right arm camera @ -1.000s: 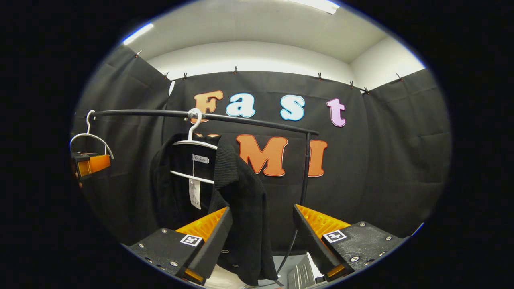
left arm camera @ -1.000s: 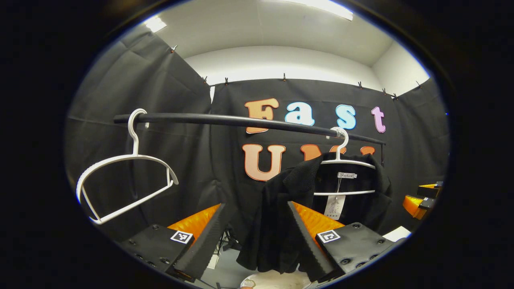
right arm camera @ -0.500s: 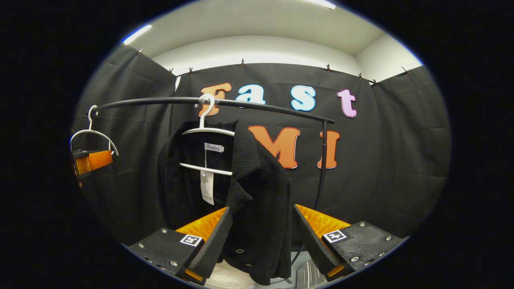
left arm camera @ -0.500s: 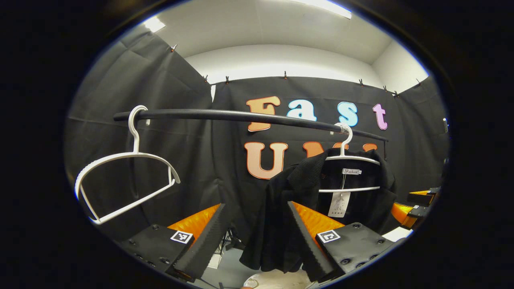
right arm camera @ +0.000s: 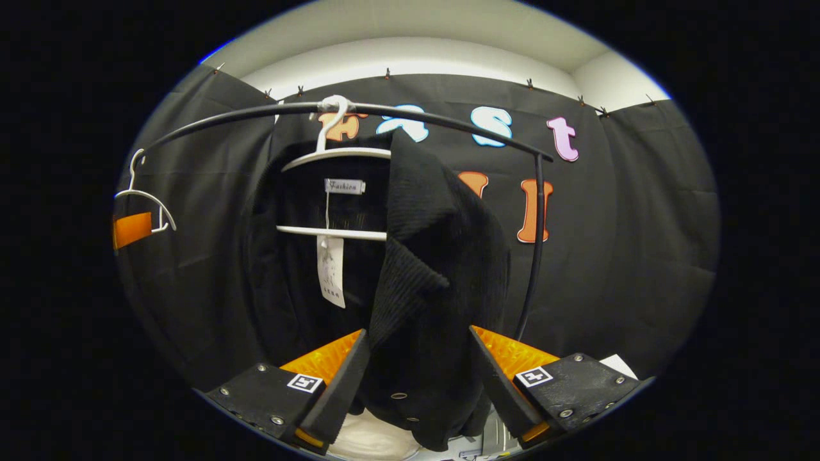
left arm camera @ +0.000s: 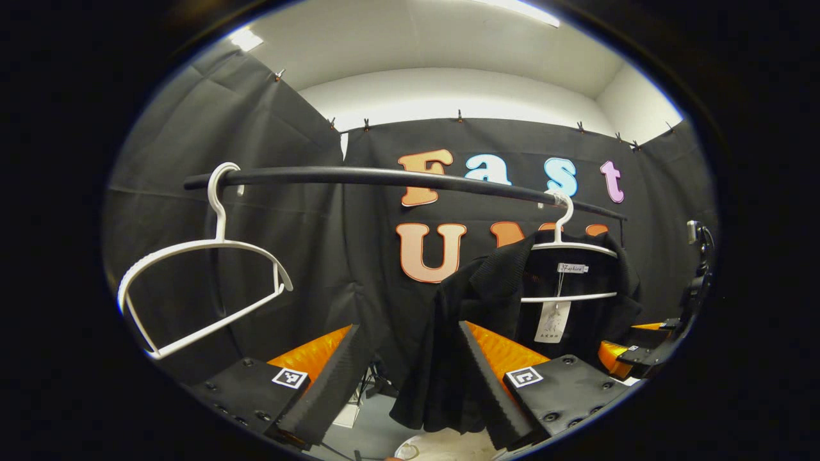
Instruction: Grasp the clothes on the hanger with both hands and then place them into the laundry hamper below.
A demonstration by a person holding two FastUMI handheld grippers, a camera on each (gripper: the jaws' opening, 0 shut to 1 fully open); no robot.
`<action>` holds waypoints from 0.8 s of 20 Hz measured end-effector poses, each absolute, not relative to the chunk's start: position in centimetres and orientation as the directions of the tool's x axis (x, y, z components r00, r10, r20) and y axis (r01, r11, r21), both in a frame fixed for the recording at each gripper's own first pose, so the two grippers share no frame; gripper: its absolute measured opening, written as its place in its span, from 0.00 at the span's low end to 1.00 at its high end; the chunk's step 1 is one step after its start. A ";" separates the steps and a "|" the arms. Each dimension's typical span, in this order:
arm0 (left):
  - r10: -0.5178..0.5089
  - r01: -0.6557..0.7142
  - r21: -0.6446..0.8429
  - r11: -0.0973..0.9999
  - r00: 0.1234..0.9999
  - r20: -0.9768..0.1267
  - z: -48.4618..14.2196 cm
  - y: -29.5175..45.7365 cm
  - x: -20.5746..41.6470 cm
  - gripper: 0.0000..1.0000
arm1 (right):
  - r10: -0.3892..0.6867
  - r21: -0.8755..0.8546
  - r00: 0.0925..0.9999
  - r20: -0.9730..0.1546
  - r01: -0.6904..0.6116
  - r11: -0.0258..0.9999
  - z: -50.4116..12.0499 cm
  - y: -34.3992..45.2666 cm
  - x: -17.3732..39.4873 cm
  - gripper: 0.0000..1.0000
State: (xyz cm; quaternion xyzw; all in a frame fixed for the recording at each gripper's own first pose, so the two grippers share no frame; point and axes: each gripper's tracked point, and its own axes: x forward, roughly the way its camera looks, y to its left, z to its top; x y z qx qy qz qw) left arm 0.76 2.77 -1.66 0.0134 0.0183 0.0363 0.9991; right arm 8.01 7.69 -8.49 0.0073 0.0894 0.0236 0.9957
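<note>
Both grippers agape, jacket (right arm camera: 435, 269) seemingly between right gripper (right arm camera: 416, 378)

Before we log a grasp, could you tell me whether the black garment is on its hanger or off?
On: the black garment drapes over the white hanger hooked on the rail.

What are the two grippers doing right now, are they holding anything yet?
Left gripper: open, holding nothing; the black jacket hangs ahead of it.
Right gripper: open, jacket fabric between its fingers, not clamped.
</note>
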 end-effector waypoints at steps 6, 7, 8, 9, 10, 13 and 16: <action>0.087 -0.086 0.033 0.996 0.995 -0.051 -2.5 3.3 1.2 0.97 | -0.017 0.038 0.979 -0.204 0.025 0.999 -10.2 5.9 10.8 0.94; 0.088 -0.087 0.032 0.996 0.995 -0.054 -2.6 3.4 1.3 0.97 | -0.018 0.042 0.978 -0.206 0.027 0.999 -10.3 5.9 11.5 0.94; 0.090 -0.088 0.031 0.996 0.994 -0.054 -2.6 3.6 1.4 0.93 | -0.018 0.047 0.978 -0.206 0.028 0.999 -10.4 5.9 12.0 0.94; 0.092 -0.090 0.032 0.995 0.994 -0.054 -2.6 3.6 1.4 0.93 | -0.019 0.050 0.978 -0.206 0.030 0.998 -10.5 6.0 12.7 0.94; 0.093 -0.092 0.033 0.995 0.994 -0.054 -2.7 3.6 1.5 0.93 | -0.019 0.054 0.979 -0.205 0.030 0.998 -10.6 6.0 13.3 0.94; 0.091 -0.089 0.037 0.995 0.994 -0.059 -3.1 3.6 1.8 0.93 | -0.006 0.077 0.980 -0.199 0.021 0.997 -10.8 6.1 14.8 0.94; 0.092 -0.089 0.042 0.995 0.993 -0.075 -3.9 3.5 2.3 0.93 | 0.031 0.123 0.978 -0.206 -0.005 0.992 -11.3 6.6 16.2 0.87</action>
